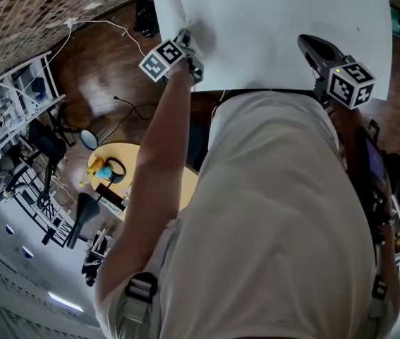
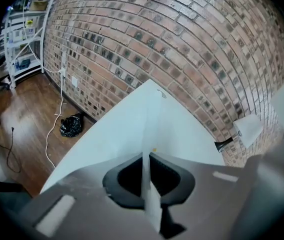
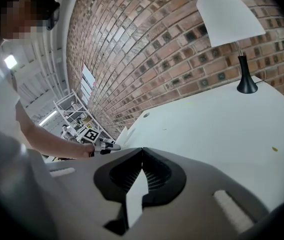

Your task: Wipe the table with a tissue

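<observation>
1. left gripper (image 2: 146,156): jaws pressed together on a thin edge of the white tissue (image 3: 123,135). the sheet passes through the closed tips and out ahead of them. judged reason: a pinch at one edge leaves the rest free to trail on the surface.
2. tissue location: at the end of the white table (image 1: 277,27), well apart from the lamp (image 3: 232,14) and just beside the left gripper's tips. whether it presses on the top cannot be confirmed.
3. left gripper attitude: angled down at the table top, judged so that the sheet can be dragged across it.
4. right gripper (image 3: 142,158): jaws together, nothing between them. it hangs over the table nearer the lamp than the left gripper does, touching nothing that shows. judged reason: kept idle and clear of the wiping path.
5. the lamp stands upright near the table edge by the brick wall (image 3: 157,49), judged an obstacle to wipe round. a small speck (image 3: 274,149) lies on the top near the lamp.
</observation>
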`<action>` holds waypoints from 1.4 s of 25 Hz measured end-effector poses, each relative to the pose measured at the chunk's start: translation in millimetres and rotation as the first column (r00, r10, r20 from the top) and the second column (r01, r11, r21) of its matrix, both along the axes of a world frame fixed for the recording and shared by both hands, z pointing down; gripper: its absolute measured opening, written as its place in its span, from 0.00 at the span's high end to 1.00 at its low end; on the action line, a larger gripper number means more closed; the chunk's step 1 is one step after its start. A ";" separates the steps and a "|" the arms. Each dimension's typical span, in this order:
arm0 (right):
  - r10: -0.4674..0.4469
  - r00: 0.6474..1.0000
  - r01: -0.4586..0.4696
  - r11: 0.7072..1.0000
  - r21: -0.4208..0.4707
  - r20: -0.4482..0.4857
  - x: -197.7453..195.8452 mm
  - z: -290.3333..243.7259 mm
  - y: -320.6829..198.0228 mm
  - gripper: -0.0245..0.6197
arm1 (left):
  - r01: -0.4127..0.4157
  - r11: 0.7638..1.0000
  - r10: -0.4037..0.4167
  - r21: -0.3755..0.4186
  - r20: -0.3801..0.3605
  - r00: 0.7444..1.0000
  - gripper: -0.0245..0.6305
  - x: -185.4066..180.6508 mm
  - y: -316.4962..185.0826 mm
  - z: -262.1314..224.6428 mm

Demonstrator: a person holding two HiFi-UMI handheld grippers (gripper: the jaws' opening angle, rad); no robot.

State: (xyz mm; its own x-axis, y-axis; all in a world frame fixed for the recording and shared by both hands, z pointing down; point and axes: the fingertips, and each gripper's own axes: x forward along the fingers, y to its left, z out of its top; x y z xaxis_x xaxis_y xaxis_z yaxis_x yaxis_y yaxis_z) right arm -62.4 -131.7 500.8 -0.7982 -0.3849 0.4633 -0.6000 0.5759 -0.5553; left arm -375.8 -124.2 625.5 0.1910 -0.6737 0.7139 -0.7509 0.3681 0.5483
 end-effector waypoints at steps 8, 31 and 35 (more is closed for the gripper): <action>0.063 0.998 -0.063 0.998 -0.005 -0.002 20.3 1.9 0.8 0.95 | -0.028 0.999 0.028 0.022 -0.037 0.999 0.95 17.8 -22.1 0.0; -0.185 0.979 0.180 0.982 0.058 0.082 -0.2 -3.9 -7.3 0.95 | 0.062 0.988 -0.065 -0.140 -0.018 0.998 0.95 47.5 74.5 6.9; -0.227 0.969 0.222 0.973 0.057 0.102 -3.2 -3.6 -8.9 0.95 | 0.080 0.983 -0.070 -0.167 0.062 0.996 0.95 40.5 95.0 6.0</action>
State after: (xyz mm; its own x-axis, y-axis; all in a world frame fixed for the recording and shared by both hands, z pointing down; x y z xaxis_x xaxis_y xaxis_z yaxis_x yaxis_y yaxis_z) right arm -65.6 -140.7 497.2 -0.9105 -0.2089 0.3569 -0.3913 0.7146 -0.5798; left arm -335.2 -29.2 631.4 0.1015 -0.5535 0.8266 -0.7451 0.5083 0.4318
